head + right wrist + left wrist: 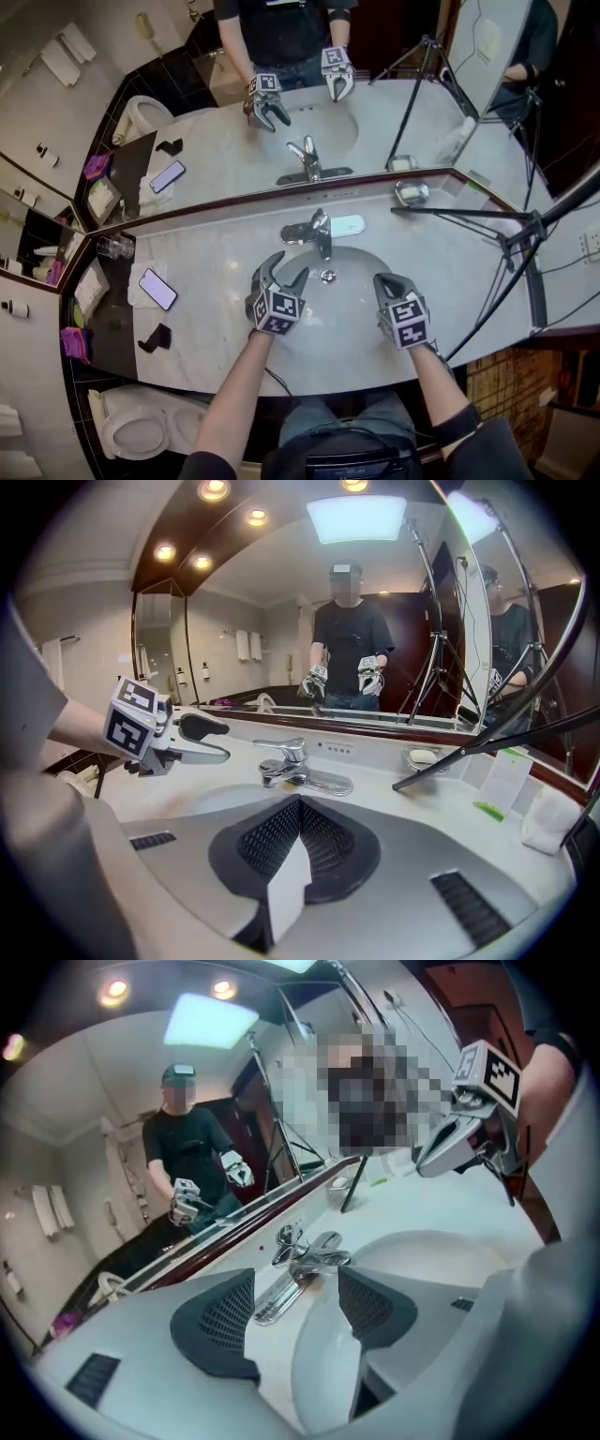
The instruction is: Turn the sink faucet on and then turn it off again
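Note:
A chrome single-lever faucet point(319, 230) stands at the back of the white oval basin point(352, 309), above the drain point(328, 276). My left gripper point(286, 267) hovers over the basin's left part, just short of the faucet, open with nothing between its pads. In the left gripper view the faucet point(309, 1260) lies ahead between the spread fingers point(225, 1312). My right gripper point(384, 281) is shut and empty over the basin's right side. In the right gripper view it point(298, 808) points at the faucet point(291, 766), with the left gripper point(202, 738) to the left.
A phone point(157, 289) lies on a white cloth at the counter's left, with a glass point(114, 247) behind it. A soap dish point(411, 192) sits back right. Black tripod legs point(506, 239) cross the right counter. A mirror runs behind; a toilet point(141, 431) stands lower left.

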`<state>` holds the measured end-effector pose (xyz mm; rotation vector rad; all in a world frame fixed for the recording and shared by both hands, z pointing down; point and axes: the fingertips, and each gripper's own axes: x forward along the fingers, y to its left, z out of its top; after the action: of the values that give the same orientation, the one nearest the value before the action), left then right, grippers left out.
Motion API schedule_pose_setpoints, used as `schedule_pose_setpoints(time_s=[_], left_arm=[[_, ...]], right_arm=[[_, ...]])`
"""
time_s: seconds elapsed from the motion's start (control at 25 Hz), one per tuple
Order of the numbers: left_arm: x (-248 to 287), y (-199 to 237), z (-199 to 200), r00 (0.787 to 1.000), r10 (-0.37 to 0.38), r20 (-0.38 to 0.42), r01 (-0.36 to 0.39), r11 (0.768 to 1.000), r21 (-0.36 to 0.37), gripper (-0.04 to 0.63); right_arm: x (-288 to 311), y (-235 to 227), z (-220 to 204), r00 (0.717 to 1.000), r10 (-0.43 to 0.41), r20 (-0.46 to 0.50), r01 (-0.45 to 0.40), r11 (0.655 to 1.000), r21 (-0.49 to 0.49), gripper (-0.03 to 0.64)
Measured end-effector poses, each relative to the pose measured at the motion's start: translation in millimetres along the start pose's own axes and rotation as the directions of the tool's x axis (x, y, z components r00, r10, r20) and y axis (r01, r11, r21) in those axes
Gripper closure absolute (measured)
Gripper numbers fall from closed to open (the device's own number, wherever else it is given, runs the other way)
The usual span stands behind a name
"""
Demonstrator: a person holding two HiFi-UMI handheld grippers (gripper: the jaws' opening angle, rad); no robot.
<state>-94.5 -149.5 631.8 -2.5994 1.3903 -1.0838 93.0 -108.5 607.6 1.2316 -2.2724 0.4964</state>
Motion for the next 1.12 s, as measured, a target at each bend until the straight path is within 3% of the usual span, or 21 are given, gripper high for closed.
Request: schedule_pose_setpoints(time_s=[0.12, 0.24, 0.4, 0.6, 0.68, 0.8, 0.96, 1.12], left_arm=[[20.4, 13.8, 3.2, 0.998, 0.038, -0.049, -0.028, 0.984, 0.177, 0.325], [35.5, 18.4, 12.5, 0.994, 0.08, -0.081, -0.047, 0.938, 0.344, 0.325], [58.4, 13.0, 11.3, 0.992, 0.077, -0.104, -0.02, 0.882, 0.47, 0.324], [84.5, 12.9, 10.2, 0.991, 0.071, -0.114, 0.001, 0.841, 0.542, 0.324], [93.5, 17.0, 13.9, 0.991, 0.08, -0.109, -0.008, 0.837, 0.546, 0.325], [101.0, 28.8, 26.0, 0.989, 0.113, -0.094, -0.042, 0.833, 0.551, 0.382], [103.3, 29.7, 33.2, 0.989, 0.115, -0.092, -0.039, 0.808, 0.589, 0.385], [103.0, 29.2, 33.6, 0.99, 0.107, -0.096, -0.031, 0.809, 0.588, 0.387]], right_arm=[[6.7, 1.7, -2.7, 1.0, 0.006, -0.003, -0.006, 1.0, 0.008, 0.598], [13.5, 2.1, -9.1, 1.0, 0.009, -0.01, -0.009, 1.0, 0.013, 0.598], [20.4, -0.6, -17.8, 1.0, 0.01, -0.022, -0.01, 1.0, 0.021, 0.598], [24.1, -11.0, -27.1, 1.0, -0.005, -0.031, 0.006, 0.999, 0.038, 0.598], [24.7, -16.5, -33.5, 0.999, -0.014, -0.037, 0.015, 0.999, 0.045, 0.598], [24.5, -24.1, -46.3, 0.998, -0.022, -0.052, 0.024, 0.998, 0.05, 0.598], [21.4, -27.7, -49.0, 0.998, -0.024, -0.059, 0.028, 0.997, 0.067, 0.598], [23.2, -29.0, -50.1, 0.998, -0.023, -0.055, 0.026, 0.998, 0.058, 0.598]])
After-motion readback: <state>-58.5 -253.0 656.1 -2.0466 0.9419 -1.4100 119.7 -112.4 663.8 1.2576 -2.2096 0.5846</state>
